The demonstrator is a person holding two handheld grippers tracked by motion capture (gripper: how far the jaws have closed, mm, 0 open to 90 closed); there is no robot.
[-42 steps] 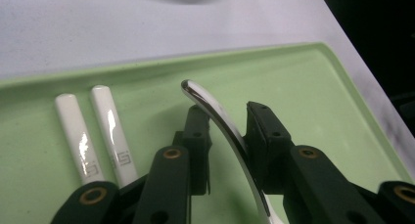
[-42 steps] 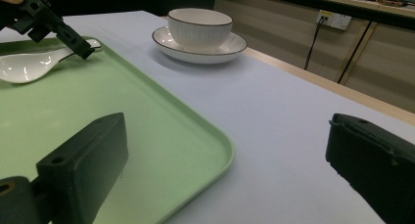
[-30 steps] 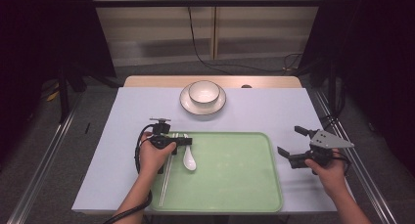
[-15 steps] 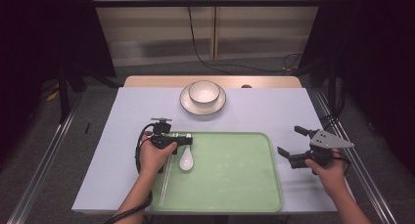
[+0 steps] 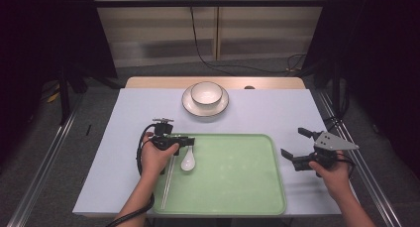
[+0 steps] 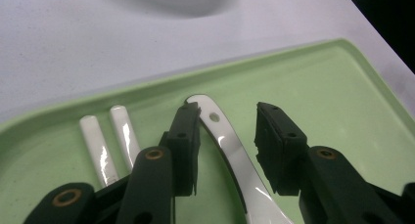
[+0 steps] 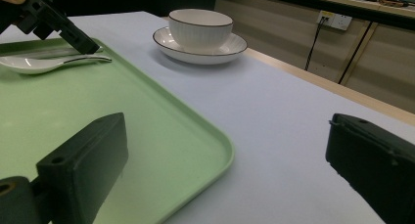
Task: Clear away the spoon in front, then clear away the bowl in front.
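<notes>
A white ceramic spoon [image 5: 187, 161] lies at the left end of a green tray [image 5: 237, 187], beside a pair of white chopsticks [image 5: 168, 181]. My left gripper [image 5: 189, 140] hovers over the spoon's handle. In the left gripper view it [image 6: 227, 120] is open, with one jaw on each side of the handle [image 6: 234, 158]; the left jaw stands close against the handle's end. The chopsticks' tips [image 6: 98, 148] lie just left of that jaw. My right gripper [image 5: 293, 143] is open and holds nothing, just off the tray's right edge; its jaws [image 7: 227, 131] stand wide apart.
A white bowl [image 5: 206, 92] stands on a white plate [image 5: 205, 107] at the back middle of the pale table [image 5: 124, 118]. From the right gripper view the bowl [image 7: 200, 22] and plate [image 7: 230, 44] lie beyond the tray's rim [image 7: 195, 121], with the left gripper [image 7: 54, 23] over the spoon [image 7: 44, 62].
The spoon's bowl has shifted a little to the left under the left gripper. Both hands have stayed almost where they were.
</notes>
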